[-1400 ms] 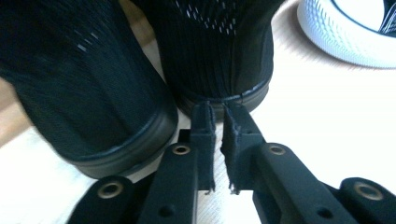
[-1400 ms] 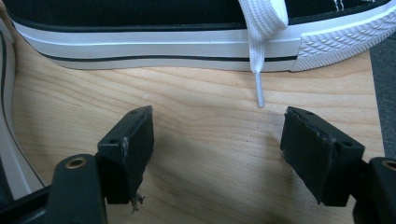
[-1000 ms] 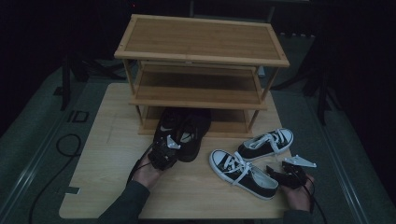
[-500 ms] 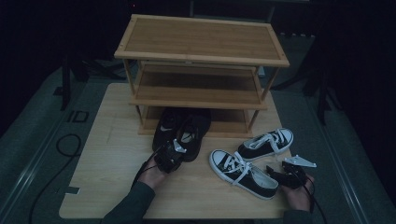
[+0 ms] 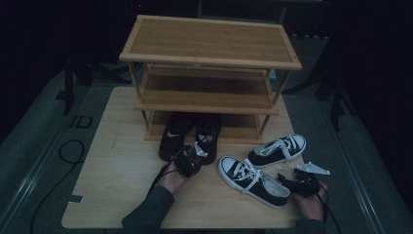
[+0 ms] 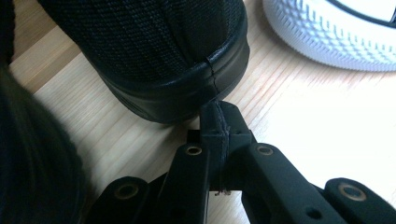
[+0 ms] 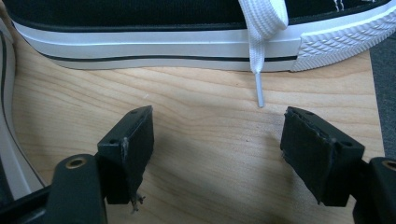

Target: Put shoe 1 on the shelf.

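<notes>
Two black shoes [image 5: 176, 135] [image 5: 208, 132] stand side by side, toes under the bottom shelf of a wooden shoe rack [image 5: 209, 41]. My left gripper [image 5: 193, 156] is shut with nothing in it. In the left gripper view its tips [image 6: 218, 122] are pressed together right at the heel of the right-hand black shoe [image 6: 159, 51]. Two black-and-white sneakers [image 5: 254, 181] [image 5: 277, 150] lie at the front right. My right gripper [image 5: 288, 179] rests low beside the nearer one. Its jaws [image 7: 217, 135] stand open over bare wood, short of the sneaker's white sole [image 7: 154, 46] and hanging lace [image 7: 258, 51].
The rack's middle shelf [image 5: 204, 95] and top shelf are bare. The wooden table [image 5: 117, 165] has free room at the left front. A dark cable [image 5: 68, 151] loops on the grey floor at the left. The white toe [image 6: 336, 32] of a sneaker lies close to the black shoe's right.
My left gripper has slid to the right, from behind the left black shoe to the heel of the right one. The right gripper and the sneakers have not moved.
</notes>
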A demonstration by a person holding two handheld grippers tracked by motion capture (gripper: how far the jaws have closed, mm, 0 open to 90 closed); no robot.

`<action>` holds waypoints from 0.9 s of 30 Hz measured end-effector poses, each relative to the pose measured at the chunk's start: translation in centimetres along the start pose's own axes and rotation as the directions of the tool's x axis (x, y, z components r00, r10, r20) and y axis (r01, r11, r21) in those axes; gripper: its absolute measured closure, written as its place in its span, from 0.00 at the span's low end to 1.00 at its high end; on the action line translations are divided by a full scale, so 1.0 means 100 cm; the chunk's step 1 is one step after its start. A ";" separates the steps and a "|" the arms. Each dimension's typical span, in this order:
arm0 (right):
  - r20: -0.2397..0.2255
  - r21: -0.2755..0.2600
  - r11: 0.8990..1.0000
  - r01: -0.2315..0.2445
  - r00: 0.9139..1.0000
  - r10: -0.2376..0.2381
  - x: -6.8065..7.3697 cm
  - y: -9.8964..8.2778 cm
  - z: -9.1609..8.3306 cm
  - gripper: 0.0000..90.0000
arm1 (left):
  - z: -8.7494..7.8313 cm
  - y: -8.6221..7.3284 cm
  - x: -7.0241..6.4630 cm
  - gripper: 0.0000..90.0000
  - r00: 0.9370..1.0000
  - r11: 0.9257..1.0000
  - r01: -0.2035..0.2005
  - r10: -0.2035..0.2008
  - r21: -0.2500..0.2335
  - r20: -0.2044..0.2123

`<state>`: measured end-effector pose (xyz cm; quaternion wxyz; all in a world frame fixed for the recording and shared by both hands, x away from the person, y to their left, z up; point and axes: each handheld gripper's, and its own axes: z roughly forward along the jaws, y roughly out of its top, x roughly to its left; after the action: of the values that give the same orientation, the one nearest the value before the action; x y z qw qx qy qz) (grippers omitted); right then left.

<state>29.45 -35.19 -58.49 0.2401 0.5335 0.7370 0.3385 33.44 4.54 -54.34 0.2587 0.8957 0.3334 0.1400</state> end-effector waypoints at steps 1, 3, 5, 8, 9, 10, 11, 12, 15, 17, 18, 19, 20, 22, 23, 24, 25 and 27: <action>0.000 0.000 1.000 0.000 1.000 0.000 0.000 0.000 0.000 0.28 | 0.001 0.001 -0.001 1.00 1.000 1.000 0.000 0.000 -0.004 0.002; 0.000 0.000 1.000 0.000 1.000 0.000 0.000 0.000 0.000 0.28 | 0.002 0.002 -0.002 1.00 1.000 1.000 -0.002 0.002 -0.007 0.005; 0.000 0.000 1.000 0.000 1.000 0.000 0.000 0.000 0.000 0.28 | 0.004 0.005 -0.003 1.00 1.000 1.000 -0.001 0.001 -0.011 0.009; 0.000 0.000 1.000 0.000 1.000 0.000 0.000 0.000 0.000 0.28 | 0.006 0.009 -0.006 1.00 1.000 1.000 -0.009 0.009 -0.013 0.007; 0.000 0.000 1.000 0.000 1.000 0.000 0.000 0.000 0.000 0.28 | 0.006 0.011 -0.007 1.00 1.000 1.000 -0.008 0.008 -0.012 0.005; 0.000 0.000 1.000 0.000 1.000 0.000 0.000 0.000 0.000 0.28 | 0.007 0.012 -0.008 1.00 1.000 1.000 -0.007 0.007 -0.010 0.004; 0.000 0.000 1.000 0.000 1.000 0.000 0.000 0.000 0.000 0.28 | 0.007 0.014 -0.009 1.00 1.000 1.000 -0.010 0.010 -0.011 0.003; 0.000 0.000 1.000 0.000 1.000 0.000 0.000 0.000 0.000 0.28 | 0.008 0.015 -0.011 1.00 1.000 1.000 -0.011 0.011 -0.012 -0.001; 0.000 -0.001 1.000 0.000 1.000 0.000 0.000 0.000 0.000 0.28 | 0.008 0.020 -0.013 1.00 1.000 1.000 -0.014 0.014 -0.014 -0.014; 0.000 0.000 1.000 0.000 1.000 0.000 0.000 0.000 0.000 0.28 | 0.007 0.022 -0.013 1.00 0.999 1.000 -0.012 0.012 -0.022 -0.030; 0.000 0.000 1.000 0.000 1.000 0.000 0.000 0.000 0.000 0.28 | 0.008 0.023 -0.013 1.00 0.999 1.000 -0.008 0.008 -0.020 -0.048; 0.000 0.000 1.000 0.000 1.000 0.000 0.000 0.000 0.000 0.28 | 0.008 0.024 -0.011 1.00 0.998 1.000 -0.002 0.001 -0.017 -0.058; 0.000 0.000 1.000 0.000 1.000 0.000 0.000 0.000 0.000 0.28 | 0.009 0.025 -0.010 1.00 0.998 1.000 0.004 -0.005 -0.017 -0.060; 0.000 -0.001 1.000 0.001 1.000 -0.001 0.000 0.000 0.000 0.28 | 0.011 0.028 -0.007 1.00 0.998 1.000 0.009 -0.010 -0.017 -0.060; 0.000 -0.001 1.000 0.001 1.000 -0.001 0.000 0.000 0.000 0.28 | 0.012 0.029 -0.006 1.00 0.998 1.000 0.014 -0.015 -0.018 -0.063; 0.000 -0.001 1.000 0.001 1.000 -0.001 0.000 0.000 0.000 0.28 | 0.012 0.030 -0.005 1.00 0.998 1.000 0.017 -0.018 -0.018 -0.066; -0.001 -0.001 1.000 0.001 1.000 -0.001 0.000 0.000 0.000 0.28 | 0.013 0.031 -0.004 1.00 0.997 1.000 0.018 -0.019 -0.017 -0.072; -0.001 0.000 1.000 0.001 1.000 -0.001 0.000 0.000 0.000 0.28 | 0.016 0.034 -0.001 1.00 0.996 1.000 0.026 -0.027 -0.017 -0.081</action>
<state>29.47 -35.19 -58.50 0.2402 0.5330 0.7372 0.3388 35.87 1.70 -53.74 0.2538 0.8828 0.3544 0.1753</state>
